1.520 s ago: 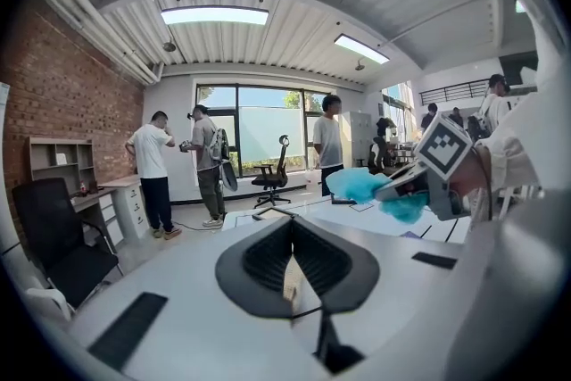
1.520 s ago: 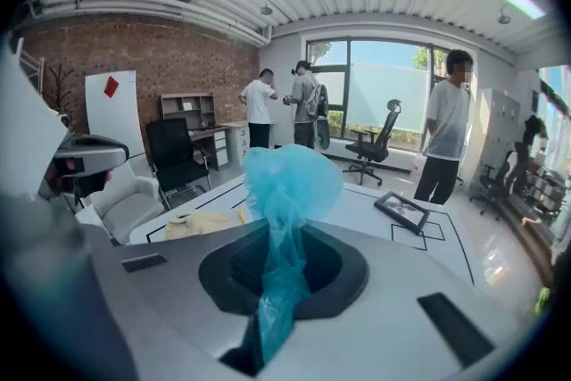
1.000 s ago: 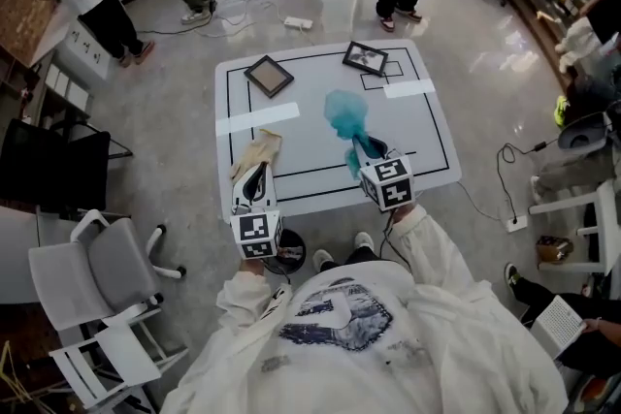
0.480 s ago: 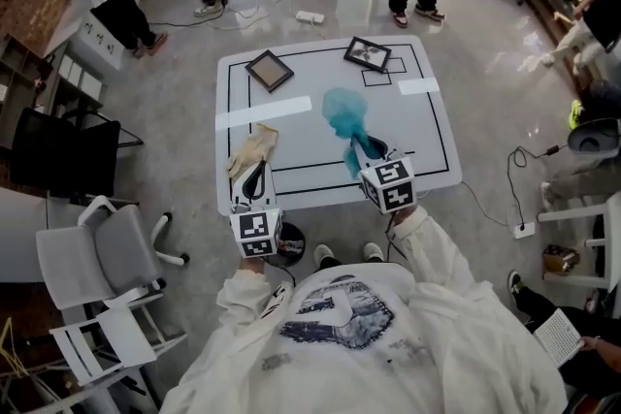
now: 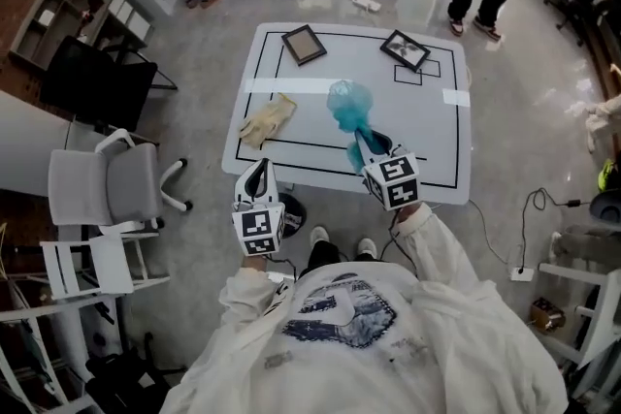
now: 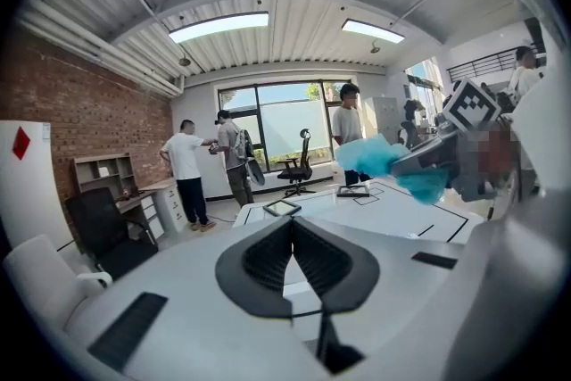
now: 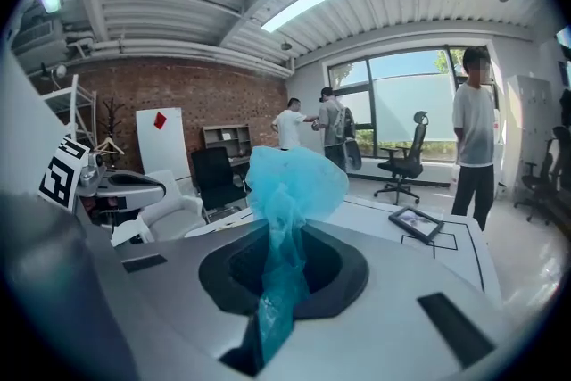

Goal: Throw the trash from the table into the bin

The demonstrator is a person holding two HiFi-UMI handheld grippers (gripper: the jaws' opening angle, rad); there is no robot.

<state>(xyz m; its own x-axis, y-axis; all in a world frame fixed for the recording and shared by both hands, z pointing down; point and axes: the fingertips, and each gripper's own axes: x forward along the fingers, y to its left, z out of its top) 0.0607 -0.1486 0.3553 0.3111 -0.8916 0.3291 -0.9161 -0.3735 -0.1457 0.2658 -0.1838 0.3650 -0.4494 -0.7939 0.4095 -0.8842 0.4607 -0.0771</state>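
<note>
Table (image 5: 427, 126) near edge: right gripper (image 5: 367, 146) clamped on blue bag (image 5: 347, 104) | left gripper (image 5: 256, 173) closed, empty, by left corner

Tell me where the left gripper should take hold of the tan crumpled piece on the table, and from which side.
Probably its wider near end, coming from the near left edge of the table. The tan piece lies flat and slants away from the left gripper, so that end is closest and offers the most to pinch. The jaws are together and must open first.
</note>
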